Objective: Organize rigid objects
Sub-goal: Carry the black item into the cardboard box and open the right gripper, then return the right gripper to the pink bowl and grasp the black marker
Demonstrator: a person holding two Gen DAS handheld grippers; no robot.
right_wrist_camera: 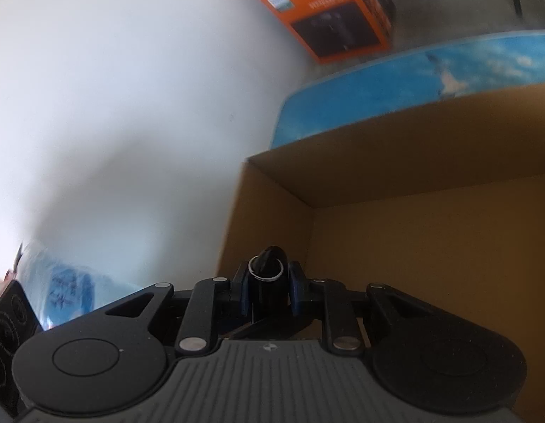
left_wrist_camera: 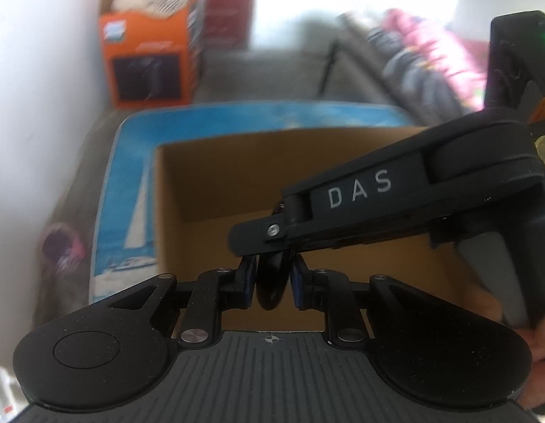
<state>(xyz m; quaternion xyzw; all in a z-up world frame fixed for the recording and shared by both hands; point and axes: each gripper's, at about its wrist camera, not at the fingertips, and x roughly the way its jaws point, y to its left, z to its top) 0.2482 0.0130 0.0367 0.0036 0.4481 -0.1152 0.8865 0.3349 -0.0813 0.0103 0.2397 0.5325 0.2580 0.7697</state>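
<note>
Glossy black object (left_wrist_camera: 272, 282), silver-ringed tip

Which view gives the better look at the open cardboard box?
The left wrist view: it shows the cardboard box with its far wall, left wall and floor, partly crossed by the right tongs. The right wrist view shows only one inner corner of it.

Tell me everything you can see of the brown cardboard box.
The cardboard box is plain brown, open at the top, with straight walls and a sharp inner corner. The part of its inside that shows looks bare; the floor is partly hidden. It stands on a blue surface with a sailboat picture. Both grippers, each shut on a dark object, hang over its opening; nothing visibly touches its walls.
</note>
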